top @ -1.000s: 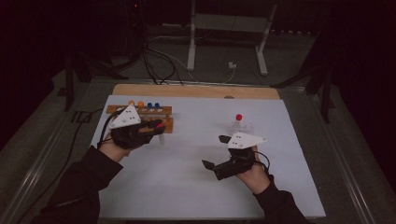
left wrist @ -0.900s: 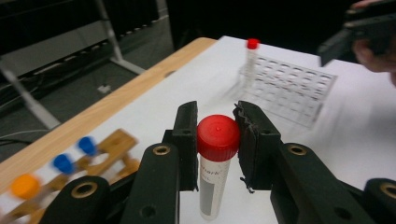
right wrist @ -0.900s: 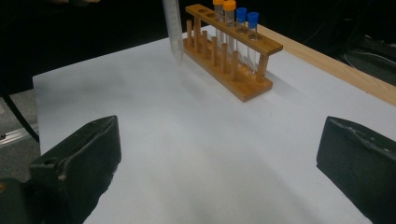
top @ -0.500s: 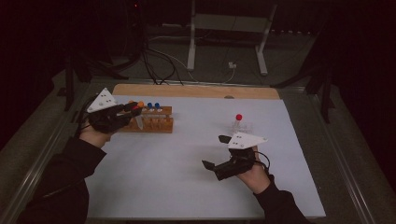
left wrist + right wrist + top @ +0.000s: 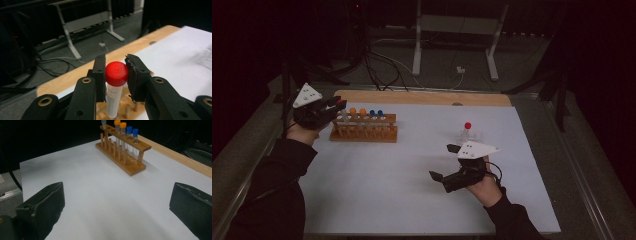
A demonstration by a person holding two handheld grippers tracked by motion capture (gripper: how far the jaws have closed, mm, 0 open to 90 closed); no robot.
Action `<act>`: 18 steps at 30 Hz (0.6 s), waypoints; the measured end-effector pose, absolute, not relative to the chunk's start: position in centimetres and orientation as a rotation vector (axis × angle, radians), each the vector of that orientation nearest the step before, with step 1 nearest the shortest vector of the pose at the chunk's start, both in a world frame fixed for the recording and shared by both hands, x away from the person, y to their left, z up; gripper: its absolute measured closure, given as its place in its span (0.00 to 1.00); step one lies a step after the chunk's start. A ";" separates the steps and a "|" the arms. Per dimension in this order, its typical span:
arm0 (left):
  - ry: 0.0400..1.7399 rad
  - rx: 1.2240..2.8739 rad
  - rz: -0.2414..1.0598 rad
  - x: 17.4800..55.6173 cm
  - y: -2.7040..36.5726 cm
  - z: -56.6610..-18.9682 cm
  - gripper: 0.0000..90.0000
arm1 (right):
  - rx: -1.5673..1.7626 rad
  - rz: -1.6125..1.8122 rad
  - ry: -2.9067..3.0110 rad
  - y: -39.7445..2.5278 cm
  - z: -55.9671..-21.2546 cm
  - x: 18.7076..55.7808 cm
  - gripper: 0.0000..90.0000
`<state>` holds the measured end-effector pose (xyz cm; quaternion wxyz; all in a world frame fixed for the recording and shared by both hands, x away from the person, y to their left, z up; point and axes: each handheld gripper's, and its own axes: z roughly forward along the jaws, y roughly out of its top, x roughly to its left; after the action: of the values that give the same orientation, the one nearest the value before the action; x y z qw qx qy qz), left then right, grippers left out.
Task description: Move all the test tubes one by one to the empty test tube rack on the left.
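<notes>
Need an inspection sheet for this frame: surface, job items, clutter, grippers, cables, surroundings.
Surface: white sheet on a wooden table, bare in front.
Job's things: left gripper holds a red-capped tube just above the wooden rack, which carries two orange-capped and two blue-capped tubes.
Clutter: another red-capped tube in a clear stand at the sheet's right.
Grippers: left shut on the tube; right gripper open, low over the sheet.
Cables: several on the floor behind the table.
Surroundings: dark; a white metal frame behind.
</notes>
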<state>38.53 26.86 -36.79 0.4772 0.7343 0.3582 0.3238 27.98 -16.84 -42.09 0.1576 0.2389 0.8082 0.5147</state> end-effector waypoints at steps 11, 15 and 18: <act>0.934 1.759 0.889 40.8 26.6 -37.5 0.80 | 0.685 1.473 2.313 -17.0 -42.1 28.0 0.00; 0.971 1.757 0.901 41.7 26.9 -38.5 0.80 | 0.681 1.474 2.309 -17.1 -42.0 28.0 0.00; 0.995 1.748 0.891 42.1 27.1 -39.3 0.80 | 0.683 1.475 2.307 -17.2 -42.0 28.0 0.00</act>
<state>42.12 27.07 -39.29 0.4538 0.7081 0.4031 0.3608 27.96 -17.18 -41.96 0.1592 0.2389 0.8070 0.5160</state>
